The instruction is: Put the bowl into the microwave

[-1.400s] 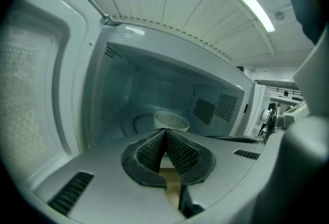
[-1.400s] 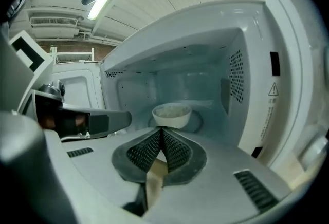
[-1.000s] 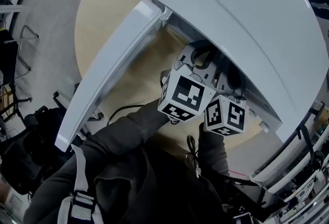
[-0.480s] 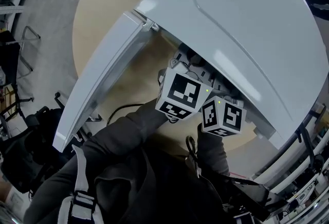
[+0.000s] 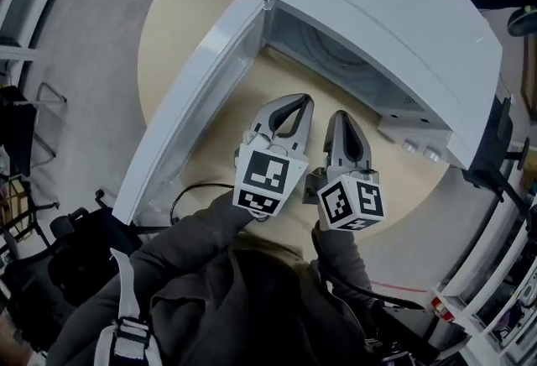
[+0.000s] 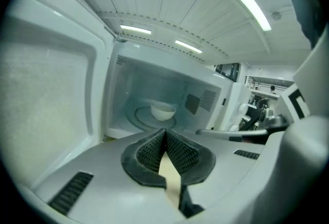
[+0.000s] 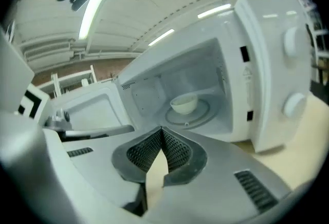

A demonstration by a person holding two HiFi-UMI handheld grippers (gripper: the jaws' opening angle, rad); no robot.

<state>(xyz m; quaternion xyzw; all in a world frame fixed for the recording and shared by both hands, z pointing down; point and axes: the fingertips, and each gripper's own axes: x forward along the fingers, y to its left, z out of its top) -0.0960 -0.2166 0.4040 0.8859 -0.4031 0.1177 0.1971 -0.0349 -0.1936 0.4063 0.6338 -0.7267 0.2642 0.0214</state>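
A white bowl [image 6: 163, 111] [image 7: 184, 103] sits on the glass turntable [image 7: 198, 114] inside the white microwave [image 5: 394, 16], whose door [image 5: 197, 96] stands swung open to the left. Both grippers are outside the oven, side by side over the round wooden table [image 5: 260, 96], pointing at the opening. My left gripper [image 5: 292, 101] [image 6: 164, 133] is shut with nothing between its pads. My right gripper [image 5: 340, 117] [image 7: 161, 131] is likewise shut and empty. The bowl is hidden in the head view by the oven's top.
The microwave's control knobs [image 7: 294, 42] are on its right side. The open door [image 6: 46, 89] blocks the left. A black cable [image 5: 189, 192] lies on the table near its front edge. Shelving and equipment [image 5: 495, 305] crowd the lower right; grey floor surrounds the table.
Both grippers have drawn back out of the microwave's opening toward me and now hang in front of it; before, their jaws were hidden under the oven's top.
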